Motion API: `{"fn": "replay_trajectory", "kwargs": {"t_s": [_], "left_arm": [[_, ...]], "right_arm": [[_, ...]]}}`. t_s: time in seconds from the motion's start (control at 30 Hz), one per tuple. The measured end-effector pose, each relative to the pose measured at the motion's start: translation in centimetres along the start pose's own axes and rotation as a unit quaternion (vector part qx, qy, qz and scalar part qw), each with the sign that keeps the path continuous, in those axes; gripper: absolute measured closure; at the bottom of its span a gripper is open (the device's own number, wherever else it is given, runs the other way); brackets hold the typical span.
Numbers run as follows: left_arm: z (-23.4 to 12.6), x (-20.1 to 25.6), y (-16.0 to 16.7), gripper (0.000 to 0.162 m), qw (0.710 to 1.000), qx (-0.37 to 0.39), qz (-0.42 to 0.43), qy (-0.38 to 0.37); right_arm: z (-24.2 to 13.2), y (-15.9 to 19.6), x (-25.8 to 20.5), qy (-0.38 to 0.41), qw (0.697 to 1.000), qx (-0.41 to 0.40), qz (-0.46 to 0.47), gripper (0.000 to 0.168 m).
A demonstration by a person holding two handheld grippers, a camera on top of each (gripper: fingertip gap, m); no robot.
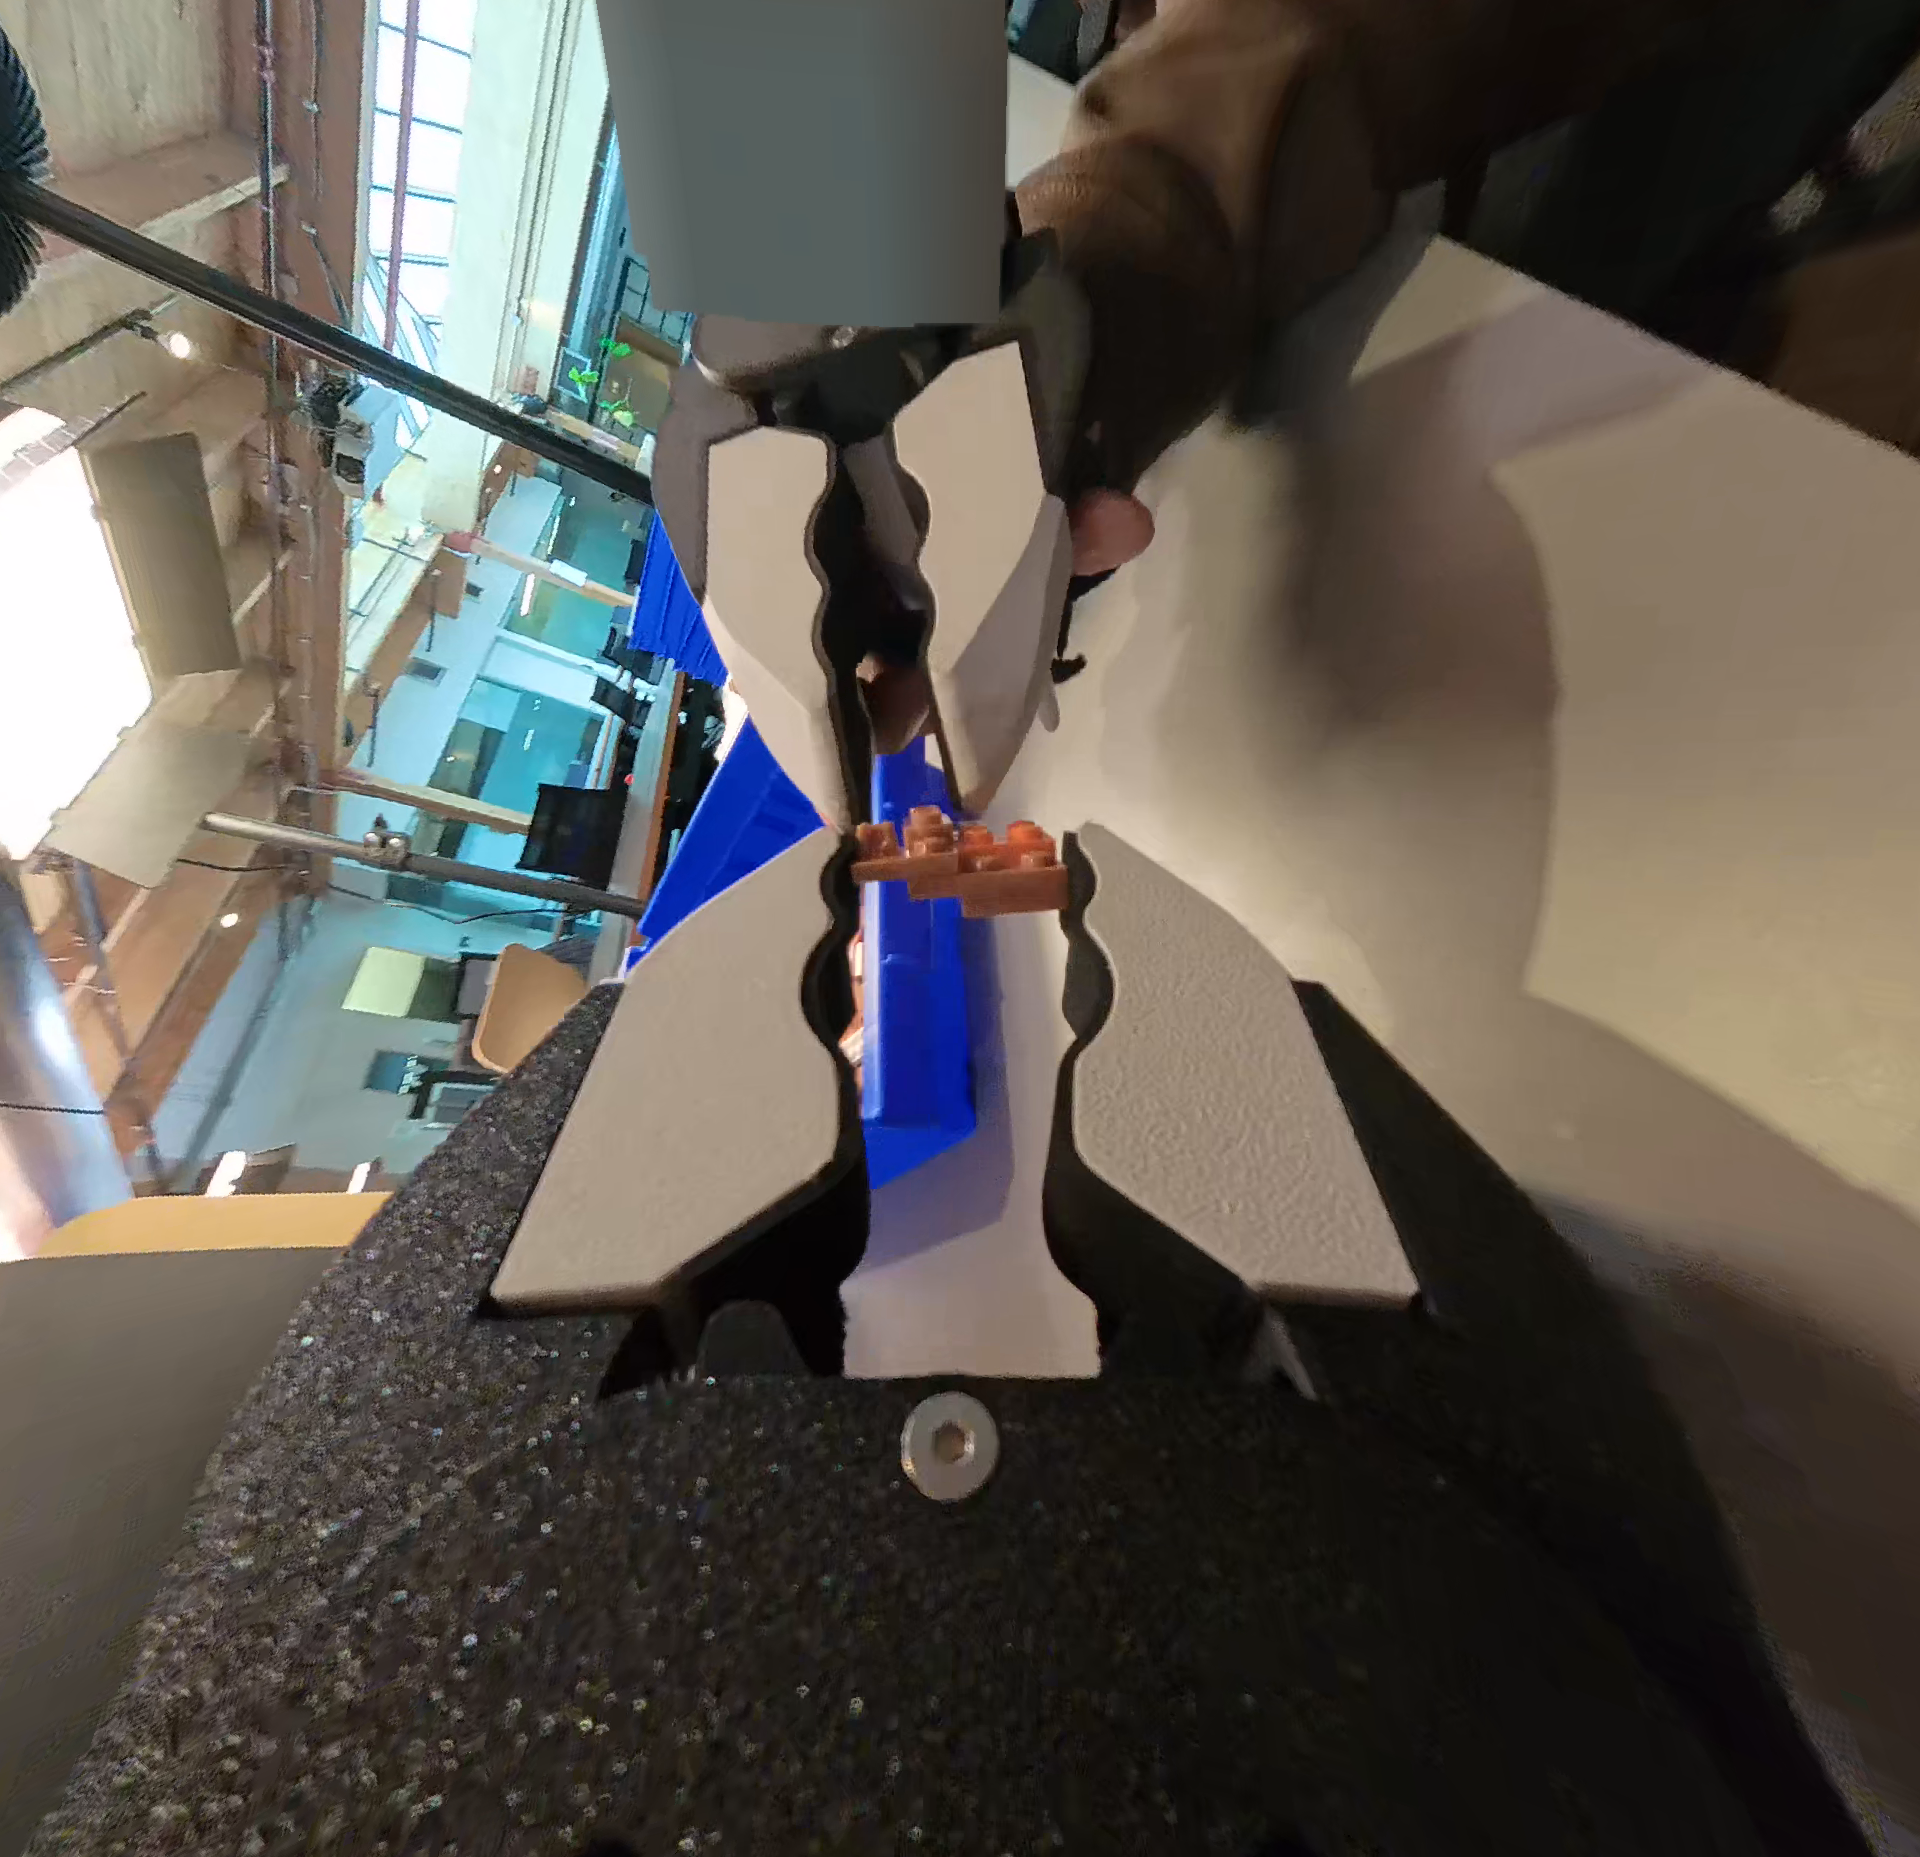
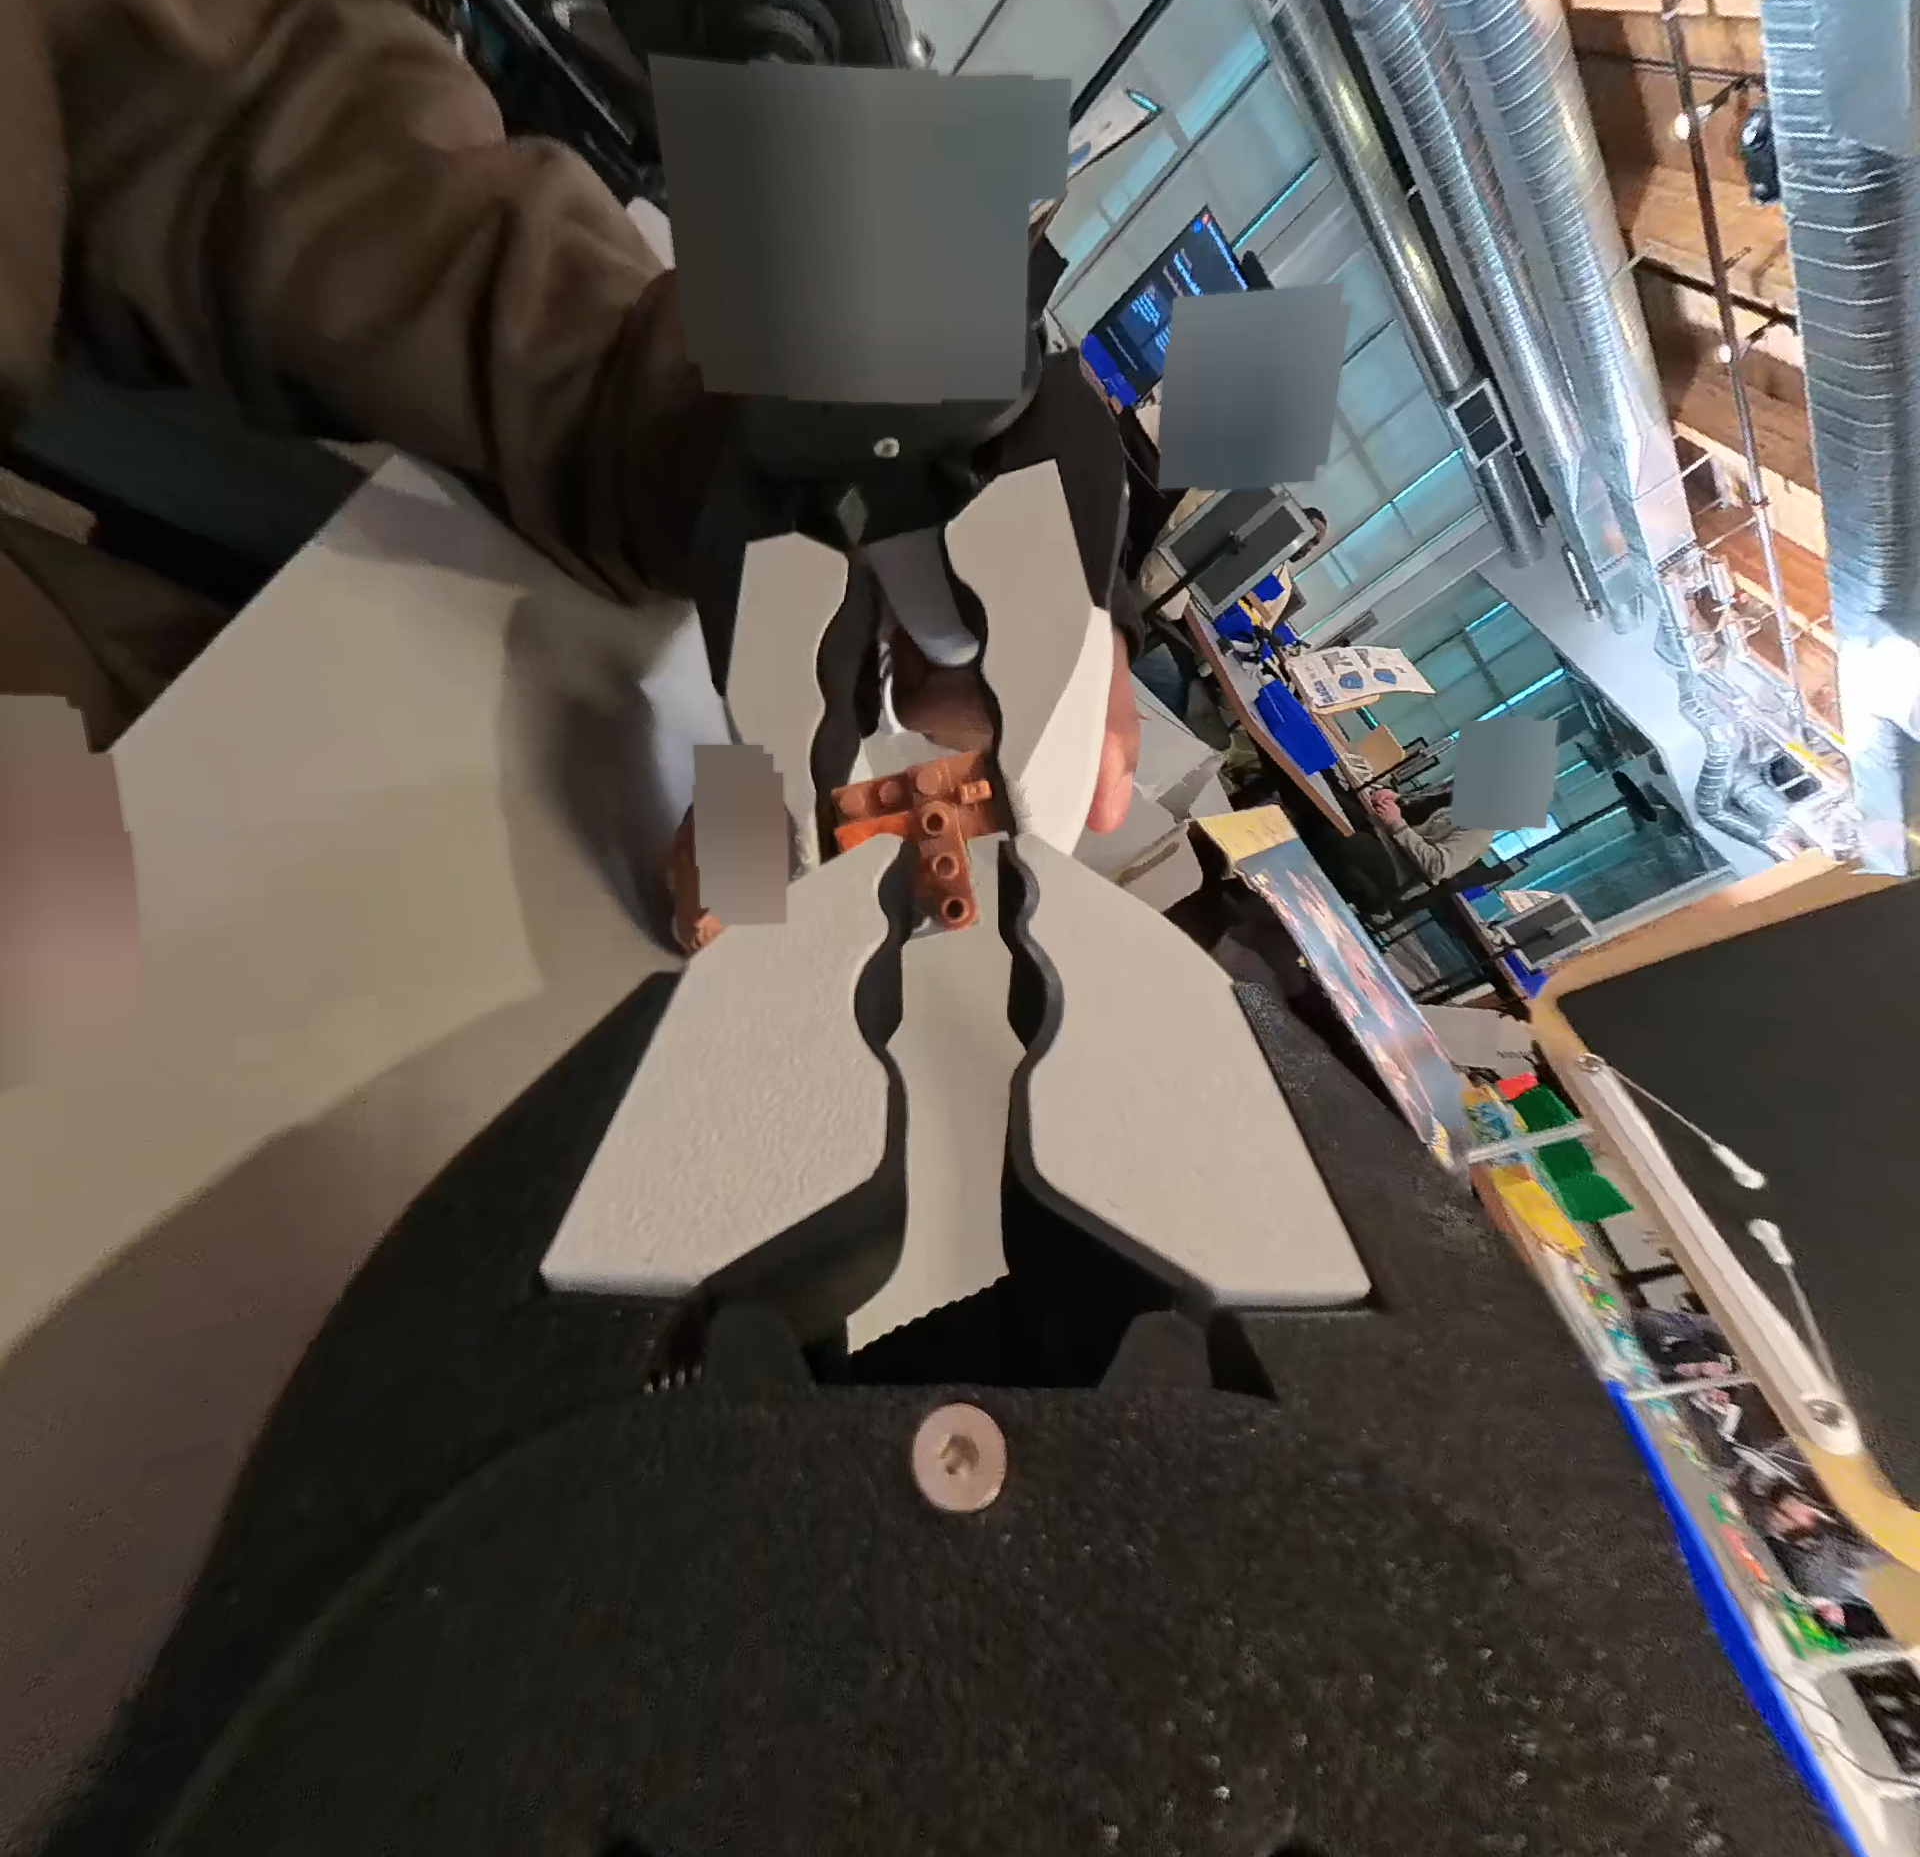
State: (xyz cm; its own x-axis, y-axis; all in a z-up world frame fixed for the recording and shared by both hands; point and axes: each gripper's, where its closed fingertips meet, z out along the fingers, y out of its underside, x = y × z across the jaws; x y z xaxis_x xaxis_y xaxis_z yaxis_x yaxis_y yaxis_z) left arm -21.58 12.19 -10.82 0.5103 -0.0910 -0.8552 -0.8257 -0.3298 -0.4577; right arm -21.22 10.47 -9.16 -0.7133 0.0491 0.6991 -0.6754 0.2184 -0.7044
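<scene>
A small orange-brown brick assembly [image 1: 966, 862] hangs in the air between two grippers that face each other tip to tip. My left gripper [image 1: 961, 857] is shut across its wide plate [image 2: 883, 799]. My right gripper [image 2: 945, 857] is shut on a narrow studded plate [image 2: 943, 867] that sticks out from the wide one. In the left wrist view the right gripper [image 1: 909, 810] comes in from above. In the right wrist view the left gripper [image 2: 920, 799] comes in from above. Hands in brown sleeves [image 2: 312, 249] hold both tools.
A white table [image 1: 1507, 768] lies under the grippers. A blue bin [image 1: 920, 1038] stands behind the assembly. In the right wrist view a picture-covered box [image 2: 1351, 955] and green and yellow bricks [image 2: 1558, 1173] lie at the table's right. A brown round piece [image 2: 686, 872] sits left of the fingers. My left and right fingertips are right by each other.
</scene>
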Motion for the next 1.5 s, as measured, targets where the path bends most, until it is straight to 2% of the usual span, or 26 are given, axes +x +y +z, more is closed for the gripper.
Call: {"fn": "replay_trajectory", "kwargs": {"t_s": [0.17,0.33,0.63,0.9,1.17,1.5], "left_arm": [[0.2,-0.4,0.5,0.125,0.998,-0.028,0.048,-0.029],[0.2,-1.0,0.3,0.125,0.997,-0.034,0.056,-0.051],[-0.1,-2.0,-0.1,0.125,0.997,-0.01,0.02,-0.074],[-0.1,-1.3,-0.2,0.126,0.999,-0.013,0.014,-0.047],[0.3,-0.4,0.1,0.127,0.998,-0.034,0.046,-0.029],[-0.2,-0.7,-0.8,0.127,0.999,0.002,0.029,-0.03]], "right_arm": [[0.0,0.8,0.3,0.013,0.999,-0.033,-0.032,0.155],[-0.1,0.9,0.6,0.029,0.997,-0.043,-0.053,0.155],[-0.4,0.8,1.1,0.047,0.996,-0.044,-0.065,0.156],[-0.3,0.7,0.8,0.037,0.996,-0.046,-0.073,0.157],[0.2,1.5,0.0,0.029,0.987,-0.089,-0.132,0.158],[0.1,0.4,0.2,0.028,0.994,-0.063,-0.081,0.162]]}}
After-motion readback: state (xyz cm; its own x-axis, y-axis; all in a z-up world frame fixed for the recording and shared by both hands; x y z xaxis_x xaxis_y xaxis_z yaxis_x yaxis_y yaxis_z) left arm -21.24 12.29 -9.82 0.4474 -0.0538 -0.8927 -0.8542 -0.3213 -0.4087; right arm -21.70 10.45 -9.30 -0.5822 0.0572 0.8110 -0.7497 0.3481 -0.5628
